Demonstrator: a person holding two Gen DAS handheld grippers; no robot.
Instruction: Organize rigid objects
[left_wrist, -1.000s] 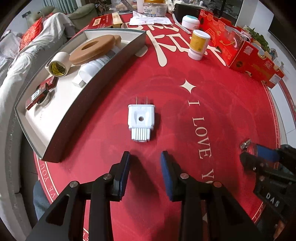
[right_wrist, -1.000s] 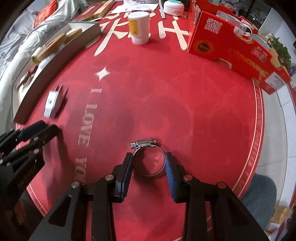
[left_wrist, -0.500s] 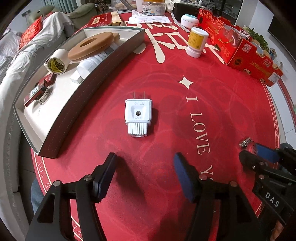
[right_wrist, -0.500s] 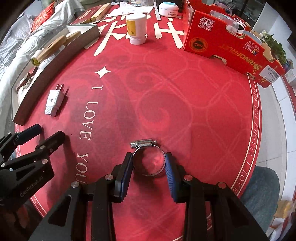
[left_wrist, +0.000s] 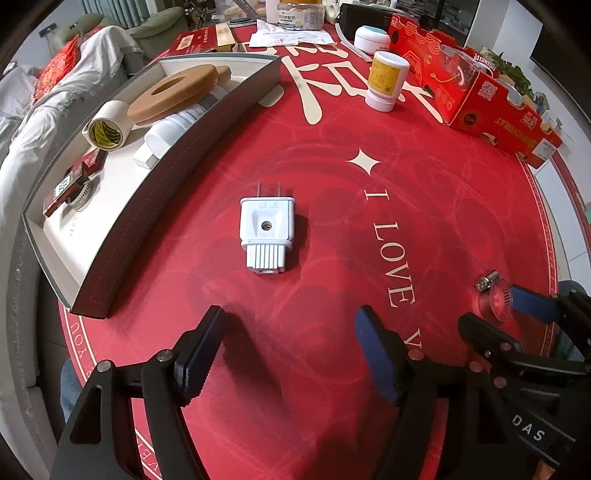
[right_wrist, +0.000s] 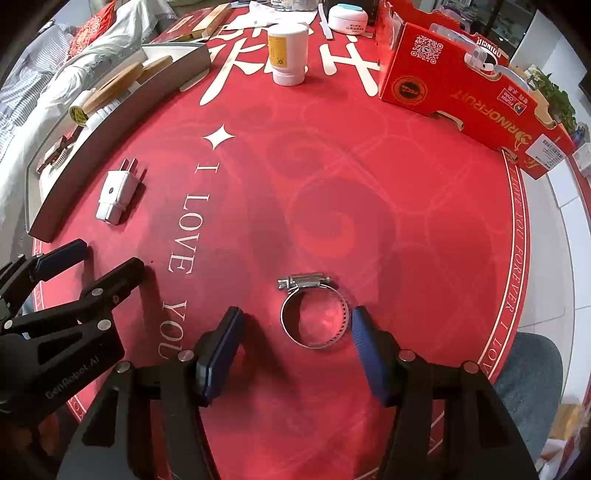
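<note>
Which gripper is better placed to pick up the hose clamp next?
Right. The right gripper is open with the hose clamp lying between its fingers. The left gripper is open in front of the white plug instead.

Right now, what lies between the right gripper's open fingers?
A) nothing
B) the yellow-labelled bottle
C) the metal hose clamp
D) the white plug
C: the metal hose clamp lies flat on the red mat between the spread fingers of the right gripper, closer to its right finger, while the white plug lies far off by the tray.
</note>
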